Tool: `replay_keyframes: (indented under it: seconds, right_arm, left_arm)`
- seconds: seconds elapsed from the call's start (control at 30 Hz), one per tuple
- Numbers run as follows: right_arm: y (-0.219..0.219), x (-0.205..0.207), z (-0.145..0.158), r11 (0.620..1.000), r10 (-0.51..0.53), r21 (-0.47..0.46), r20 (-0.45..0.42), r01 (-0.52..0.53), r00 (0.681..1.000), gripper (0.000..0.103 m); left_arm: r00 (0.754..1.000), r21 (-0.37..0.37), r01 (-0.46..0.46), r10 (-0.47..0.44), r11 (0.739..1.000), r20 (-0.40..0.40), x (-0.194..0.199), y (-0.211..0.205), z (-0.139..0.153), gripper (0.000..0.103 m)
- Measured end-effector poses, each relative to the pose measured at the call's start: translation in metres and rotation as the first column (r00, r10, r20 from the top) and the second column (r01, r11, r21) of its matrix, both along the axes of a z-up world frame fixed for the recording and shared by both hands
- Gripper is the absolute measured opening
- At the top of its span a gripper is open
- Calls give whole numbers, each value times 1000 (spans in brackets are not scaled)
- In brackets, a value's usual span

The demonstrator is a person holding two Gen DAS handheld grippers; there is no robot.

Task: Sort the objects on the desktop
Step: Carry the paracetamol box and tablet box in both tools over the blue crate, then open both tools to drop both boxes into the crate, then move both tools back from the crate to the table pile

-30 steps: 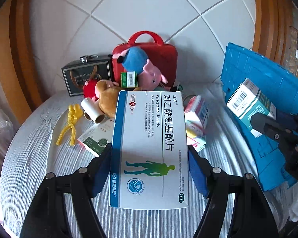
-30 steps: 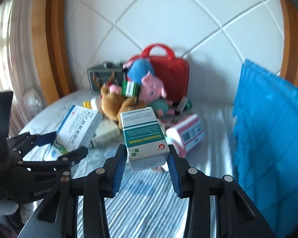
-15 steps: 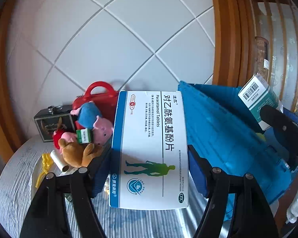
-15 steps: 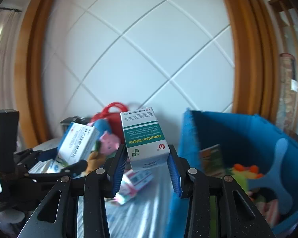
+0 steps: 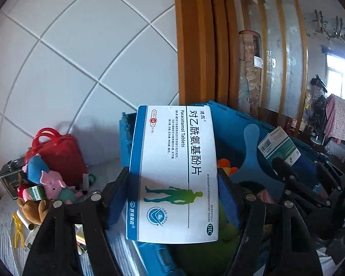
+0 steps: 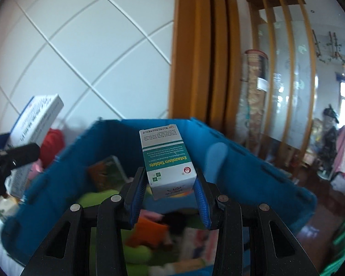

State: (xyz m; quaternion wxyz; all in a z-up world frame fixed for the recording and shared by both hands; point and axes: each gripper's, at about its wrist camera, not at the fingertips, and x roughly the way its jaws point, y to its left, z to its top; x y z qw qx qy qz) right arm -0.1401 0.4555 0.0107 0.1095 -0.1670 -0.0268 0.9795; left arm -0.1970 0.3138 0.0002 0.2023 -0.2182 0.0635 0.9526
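My left gripper (image 5: 172, 195) is shut on a wide white-and-blue paracetamol box (image 5: 172, 172), held above the near rim of the blue bin (image 5: 253, 138). My right gripper (image 6: 170, 184) is shut on a small white-and-teal estazolam box (image 6: 168, 161), held over the open blue bin (image 6: 230, 161). Each gripper shows in the other's view: the right gripper with its teal box (image 5: 280, 147) at the right, the paracetamol box (image 6: 34, 124) at the left. Soft toys and packets lie blurred inside the bin.
On the table to the left stay a red case (image 5: 57, 156), a plush pig (image 5: 53, 181), a brown plush (image 5: 32, 207), a dark tin (image 5: 9, 179) and a yellow clip (image 5: 18, 230). A tiled wall and a wooden frame (image 5: 195, 46) stand behind the bin.
Both grippers have swung right and risen from above the table pile to above the blue bin, each keeping its box. The bin's inside has come into view.
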Motion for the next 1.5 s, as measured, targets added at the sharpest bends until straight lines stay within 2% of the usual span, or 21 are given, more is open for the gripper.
replay_keyframes:
  seconds: [0.1,0.3,0.63,0.67,0.73,0.83,0.87,0.93,1.0,1.2,1.5]
  right_arm:
    - [22,-5,-9,998,-59,39,34,57,998,40]
    - [57,-25,-22,996,-89,32,88,87,992,40]
    - [74,-41,-34,997,-72,40,132,68,989,40]
    - [75,-41,-33,997,-70,41,131,66,989,40]
    - [75,-40,-33,997,-69,42,130,64,989,40]
    - [72,-38,-32,997,-64,42,130,59,989,41]
    - [72,-37,-32,997,-65,44,129,60,990,44]
    - [73,-34,-30,997,-67,45,120,62,991,59]
    - [72,-30,-28,997,-69,40,103,65,992,91]
    - [65,-20,-17,998,-61,35,62,59,996,103]
    - [16,-7,3,999,7,33,7,-7,1000,103]
  left_arm:
    - [999,-33,29,-28,999,29,0,31,-3,71]
    - [995,-88,40,-32,995,96,-4,71,-20,71]
    - [990,-105,-19,33,994,140,-12,73,-25,72]
    - [989,-108,-23,38,994,142,-12,73,-25,73]
    - [991,-107,-35,49,994,128,-9,72,-24,85]
    - [993,-107,-50,61,993,103,-5,71,-22,95]
    - [993,-104,-49,59,993,102,-5,70,-22,95]
    - [992,-100,-55,65,994,103,-5,67,-23,95]
    - [992,-84,-64,73,994,106,-4,62,-23,95]
    - [988,-60,-122,127,991,87,0,37,-19,95]
    - [972,-23,-228,229,973,48,11,-24,-13,100]
